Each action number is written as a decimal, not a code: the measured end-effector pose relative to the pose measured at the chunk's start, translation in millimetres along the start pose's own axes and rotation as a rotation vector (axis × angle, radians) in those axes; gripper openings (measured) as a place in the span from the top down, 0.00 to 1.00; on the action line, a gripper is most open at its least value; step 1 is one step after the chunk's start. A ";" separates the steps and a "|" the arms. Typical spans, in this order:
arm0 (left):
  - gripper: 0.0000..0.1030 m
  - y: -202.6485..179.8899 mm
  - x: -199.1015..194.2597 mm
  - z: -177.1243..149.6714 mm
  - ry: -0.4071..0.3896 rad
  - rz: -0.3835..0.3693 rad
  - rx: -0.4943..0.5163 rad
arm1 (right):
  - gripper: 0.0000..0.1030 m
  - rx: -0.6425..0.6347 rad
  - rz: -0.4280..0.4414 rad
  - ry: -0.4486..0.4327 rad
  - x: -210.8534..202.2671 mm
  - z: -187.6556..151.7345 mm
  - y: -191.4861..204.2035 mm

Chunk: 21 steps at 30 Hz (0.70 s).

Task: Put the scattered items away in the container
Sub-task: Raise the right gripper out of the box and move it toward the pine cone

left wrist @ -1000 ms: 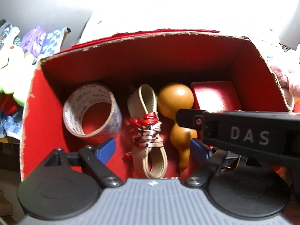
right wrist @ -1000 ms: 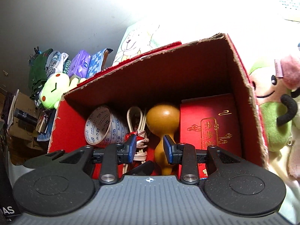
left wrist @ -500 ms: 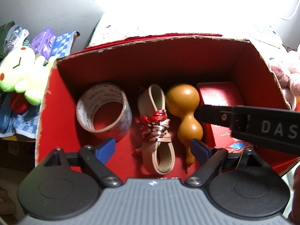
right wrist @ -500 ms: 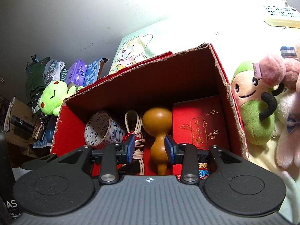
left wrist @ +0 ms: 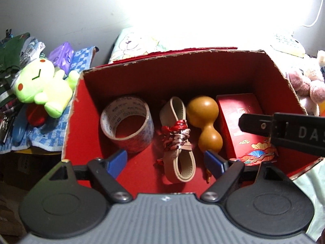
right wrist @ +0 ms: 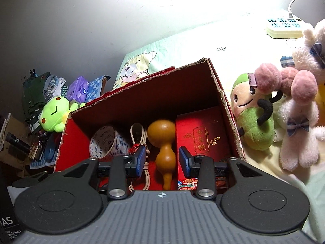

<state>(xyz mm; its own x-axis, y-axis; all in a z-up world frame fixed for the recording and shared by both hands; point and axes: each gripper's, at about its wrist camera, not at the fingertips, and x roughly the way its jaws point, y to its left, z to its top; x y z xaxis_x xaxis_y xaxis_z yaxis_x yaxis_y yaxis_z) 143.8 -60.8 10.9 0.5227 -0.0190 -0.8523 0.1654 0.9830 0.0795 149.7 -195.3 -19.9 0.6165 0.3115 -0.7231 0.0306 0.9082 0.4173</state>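
We hold both grippers just above the near edge of the red cardboard box (left wrist: pixel 81 109), both empty.

Left gripper (left wrist: pixel 165 160): jaws spread wide, nothing between the blue pads (left wrist: pixel 117 159). It looks down into the box over the strap and the tape.

Right gripper (right wrist: pixel 163 159): jaws parted with a narrower gap, gripping nothing. The gourd's lower half shows through that gap but sits down on the box floor, no contact with the pads (right wrist: pixel 185 159). In the left view the right gripper's black body marked "DAS" crosses over the box's right side.

Box contents, left to right, all on the floor of the box:
- tape roll (left wrist: pixel 127 128), lying tilted, opening facing up toward us, near the left wall
- beige strap loop (left wrist: pixel 178 140) bound in the middle with a red patterned ribbon, lying lengthwise
- brown gourd (left wrist: pixel 205 122), on its side, big bulb toward the far wall, just right of the strap, stem toward us
- red gift box (right wrist: pixel 203 134) with gold lettering, against the right wall, just beside the gourd

Outside the box: green frog plush (left wrist: pixel 40 83) on a blue checked cloth (left wrist: pixel 52 134) to the left; avocado plush (right wrist: pixel 251 109) and pink-eared white plush (right wrist: pixel 298 122) just right of the box wall; power strip (right wrist: pixel 286 26) at the far right on the bedsheet; bear-print pillow (right wrist: pixel 138 69) behind the box.
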 end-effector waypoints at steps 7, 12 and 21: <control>0.14 -0.5 -14.0 -8.9 -0.009 0.021 -0.038 | 0.61 -0.031 0.026 -0.052 -18.6 -9.0 4.8; 0.11 -8.0 -31.5 -15.3 -0.032 0.066 -0.065 | 0.58 -0.065 0.078 -0.073 -32.5 -10.9 4.4; 0.03 -26.5 -62.4 -31.8 -0.046 0.146 -0.142 | 0.55 -0.130 0.145 -0.088 -62.3 -22.2 -9.2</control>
<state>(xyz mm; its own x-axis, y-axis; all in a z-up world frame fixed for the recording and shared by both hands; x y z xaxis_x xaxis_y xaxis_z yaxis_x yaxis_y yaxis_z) 80.2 -79.8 45.5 0.5708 0.1201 -0.8123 -0.0326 0.9918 0.1237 93.5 -216.8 9.1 0.6739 0.4210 -0.6071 -0.1617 0.8859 0.4348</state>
